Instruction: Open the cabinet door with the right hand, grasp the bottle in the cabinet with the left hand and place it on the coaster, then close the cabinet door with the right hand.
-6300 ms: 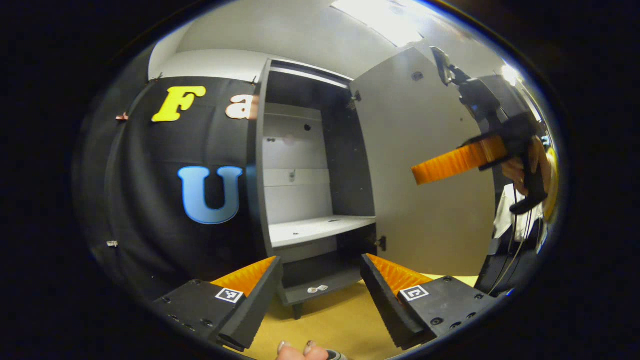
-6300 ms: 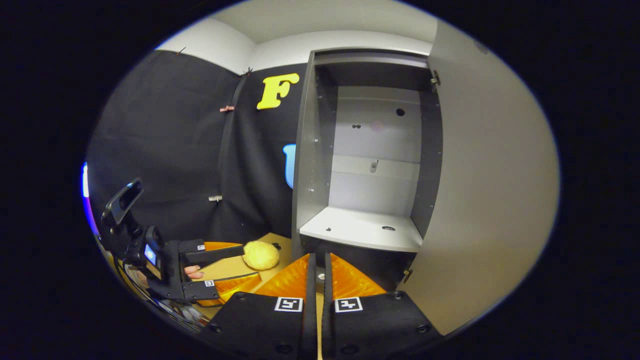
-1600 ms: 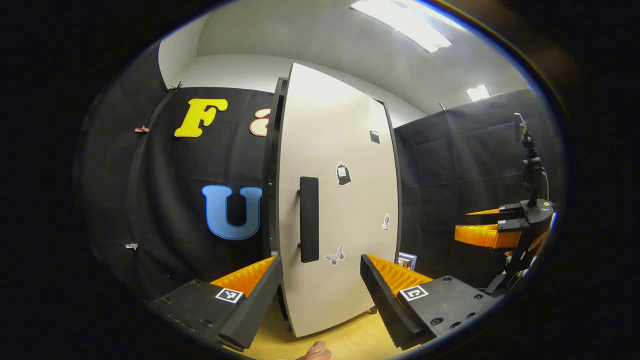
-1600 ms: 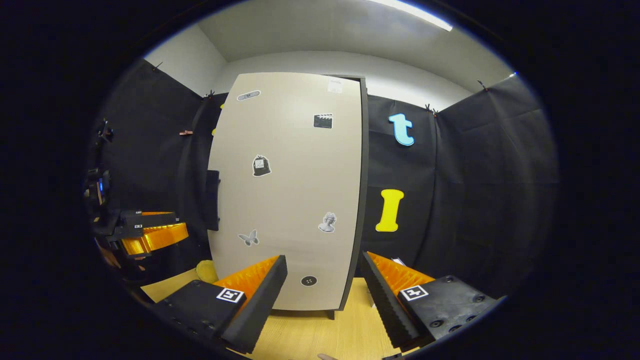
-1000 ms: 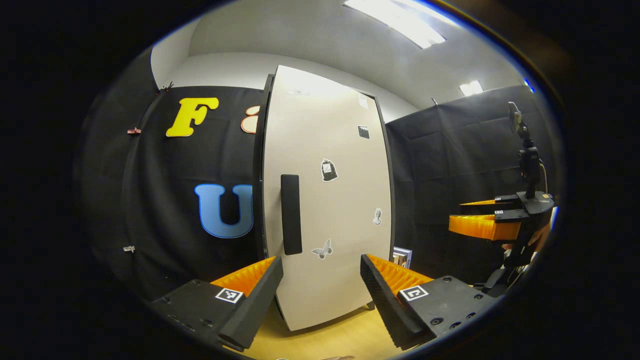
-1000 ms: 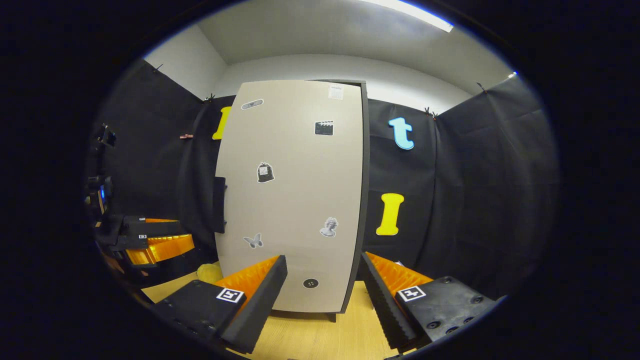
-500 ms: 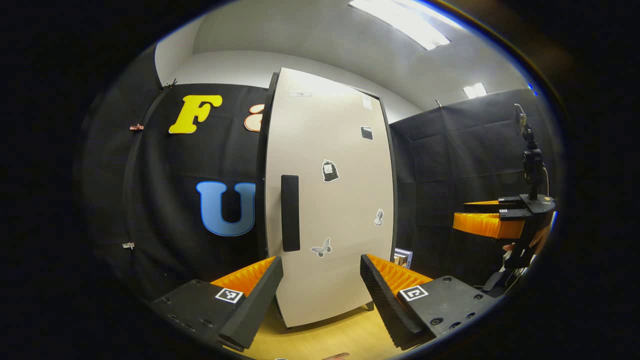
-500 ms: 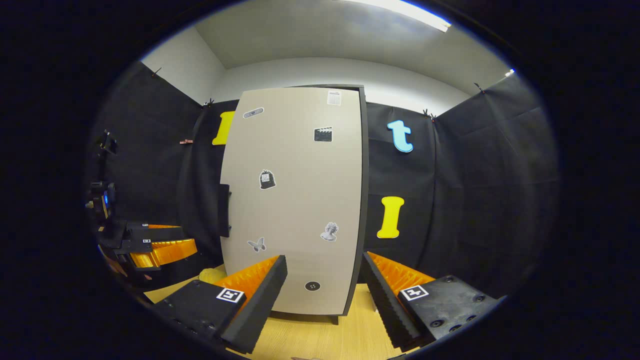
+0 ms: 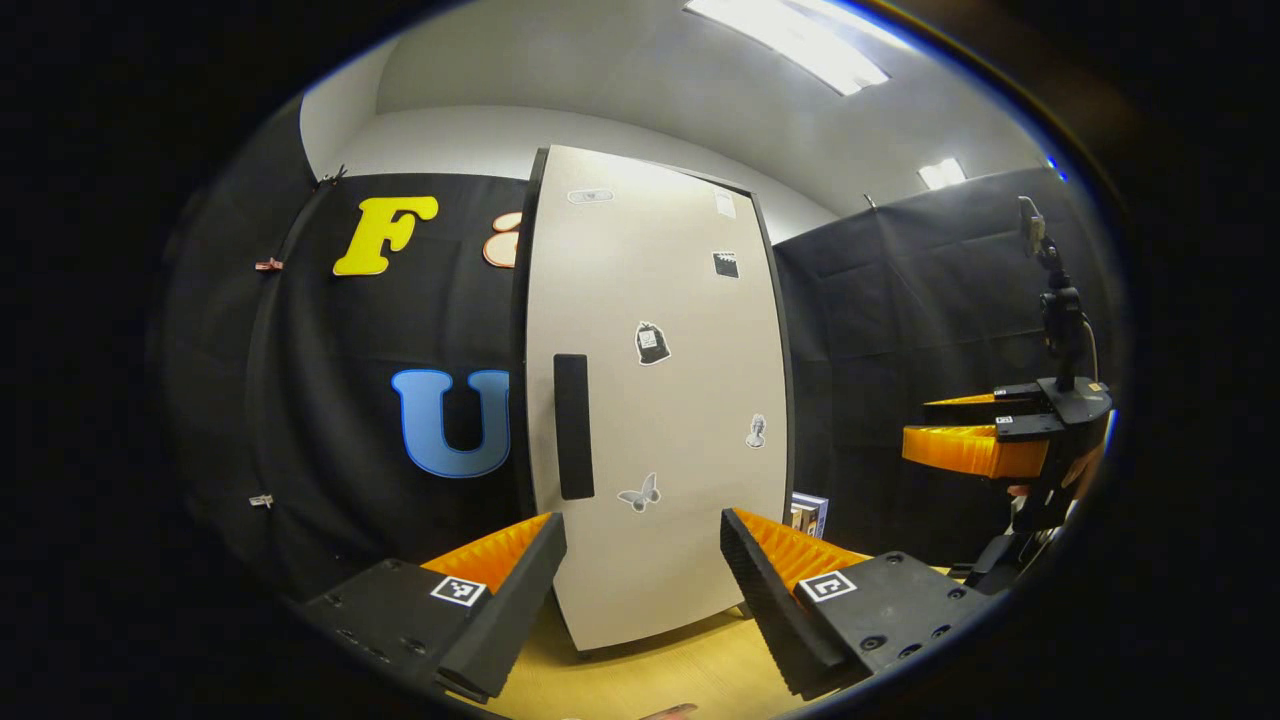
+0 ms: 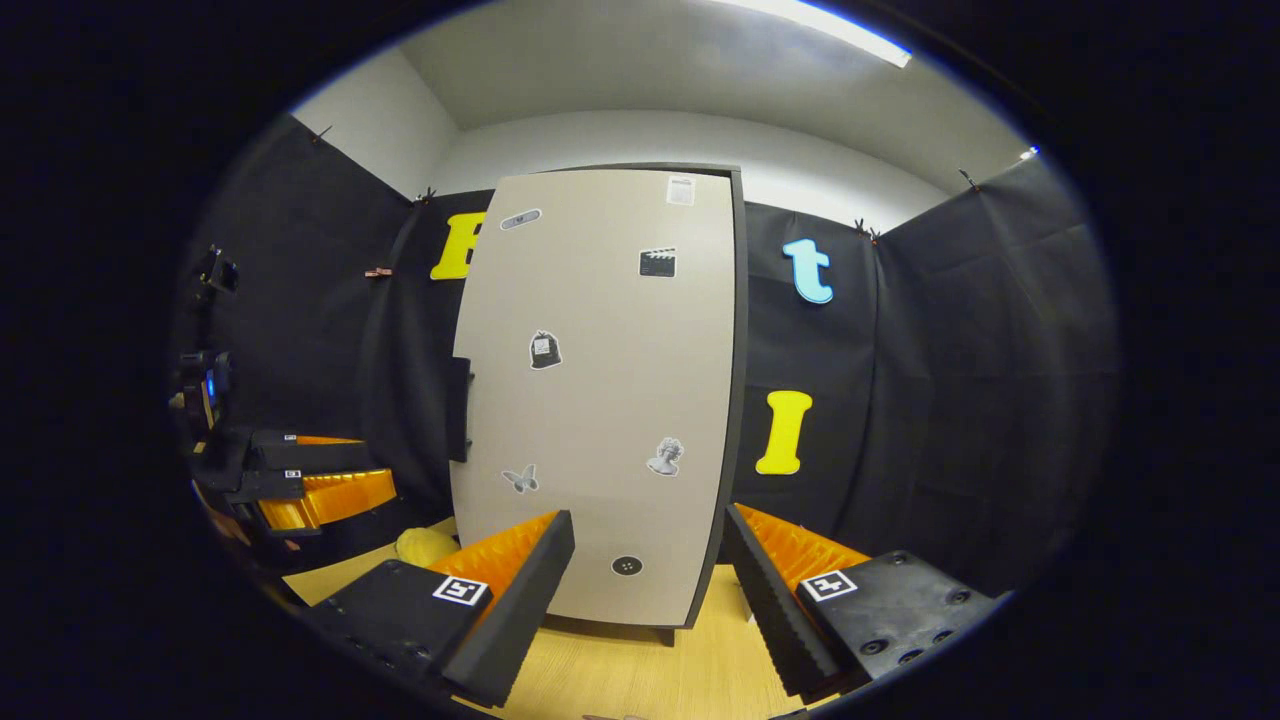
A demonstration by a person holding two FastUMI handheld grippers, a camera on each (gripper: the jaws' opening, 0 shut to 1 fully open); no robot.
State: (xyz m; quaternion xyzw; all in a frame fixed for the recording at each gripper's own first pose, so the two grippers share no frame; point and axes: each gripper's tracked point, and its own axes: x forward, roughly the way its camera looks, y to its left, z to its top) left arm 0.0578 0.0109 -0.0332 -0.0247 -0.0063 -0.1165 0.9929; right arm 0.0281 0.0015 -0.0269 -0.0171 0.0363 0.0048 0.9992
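Observation:
The cabinet door (image 9: pixel 660 400) (image 10: pixel 600 400) is a pale panel with stickers and stands shut against the dark cabinet frame. Its black handle (image 9: pixel 573 425) (image 10: pixel 460 410) runs along the left edge. My left gripper (image 9: pixel 640 590) is open a short way in front of the door, with nothing between its fingers. My right gripper (image 10: pixel 645 590) is open too, facing the door's lower right part without touching it. A yellow rounded object (image 10: pixel 425 545) sits on the table left of the cabinet, partly hidden. Each gripper also appears from the side: the right gripper (image 9: pixel 975 440) and the left gripper (image 10: pixel 320 480).
The wooden table (image 9: pixel 660 680) (image 10: pixel 620 680) carries the cabinet on short feet. A small box (image 9: pixel 808 512) stands to the right of the cabinet. Black cloth walls close in behind and on both sides.
The door has swung from wide open to fully shut. My right gripper, shut 6.3 s ago, now stands open. In the last second both grippers have only drifted slightly.

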